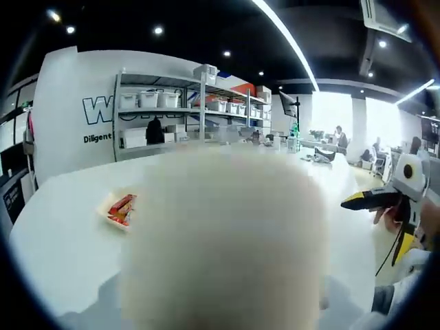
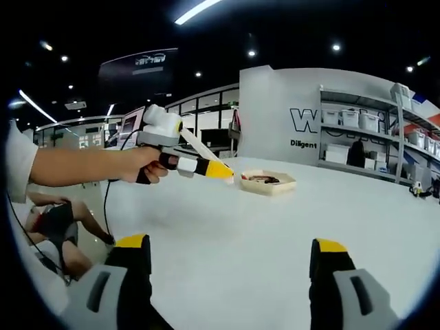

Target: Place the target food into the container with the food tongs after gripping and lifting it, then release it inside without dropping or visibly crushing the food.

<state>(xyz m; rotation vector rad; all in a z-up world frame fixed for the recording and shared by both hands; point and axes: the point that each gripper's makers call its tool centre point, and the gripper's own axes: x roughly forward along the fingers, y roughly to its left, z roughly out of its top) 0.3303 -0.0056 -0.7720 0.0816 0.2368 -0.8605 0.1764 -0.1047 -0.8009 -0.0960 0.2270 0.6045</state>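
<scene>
Counter (image 2: 275, 234): broad, white, glossy, with a rounded edge; runs across the lower half of both views and reflects the ceiling lights. Tray (image 2: 267, 182): shallow, pale, at centre of the right gripper view, lying on the counter and holding dark red pieces of food (image 2: 260, 179), kind not readable; the same tray (image 1: 118, 210) sits at left of centre in the left gripper view with red-orange contents (image 1: 122, 208). Right hand-held gripper (image 2: 230, 265): two grey jaws with yellow tips rising from the bottom of its own view, set wide apart with bare counter between them, holding nothing. Left hand-held gripper (image 2: 223, 170): seen from the right gripper view at upper left, held in a person's hand (image 2: 148, 166), its yellow tips drawn together to a point just beside the tray; whether anything is pinched there cannot be told. In the left gripper view a large, blurred, cream-white mass (image 1: 223, 240) stands close to the lens at centre bottom, covering that gripper's own jaws; what it is cannot be made out. Other gripper (image 1: 385, 201), black and yellow, enters that view from the right edge. Room: white wall (image 1: 75, 103) with dark lettering, partly cut off; metal shelving (image 1: 185, 110) carrying white storage bins; black ceiling with spot lights and a long light strip (image 1: 285, 38); bright windows (image 1: 333, 110) and seated people at far right.
</scene>
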